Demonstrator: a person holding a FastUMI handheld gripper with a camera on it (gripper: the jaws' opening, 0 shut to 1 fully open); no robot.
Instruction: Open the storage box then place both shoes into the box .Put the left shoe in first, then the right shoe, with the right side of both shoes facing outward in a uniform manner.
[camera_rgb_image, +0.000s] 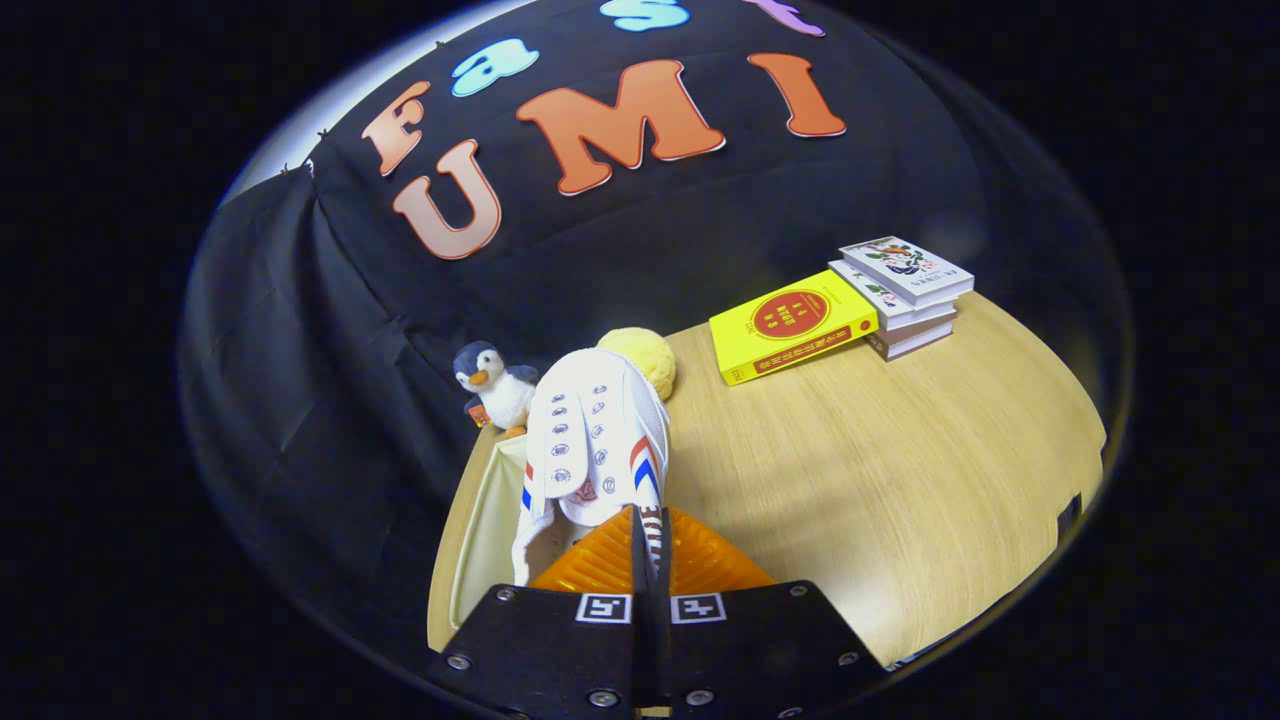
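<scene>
A white canvas shoe (595, 440) with red and blue side stripes and rows of eyelets hangs from my gripper (648, 545), toe pointing away from me. Both fingers are pressed together on the shoe's heel edge, so the gripper is shut on it. Under and to the left of the shoe lies the open cream storage box (485, 520); I see its pale inner wall and rim beside the shoe. The shoe is held over the box's right side. Whether another shoe lies inside the box is hidden from me.
A plush penguin (495, 388) stands beyond the box at the wooden table's (880, 480) back edge. A yellow fluffy ball (645, 355) sits just past the shoe's toe. A yellow book (790, 325) and a stack of white books (905, 290) lie far right.
</scene>
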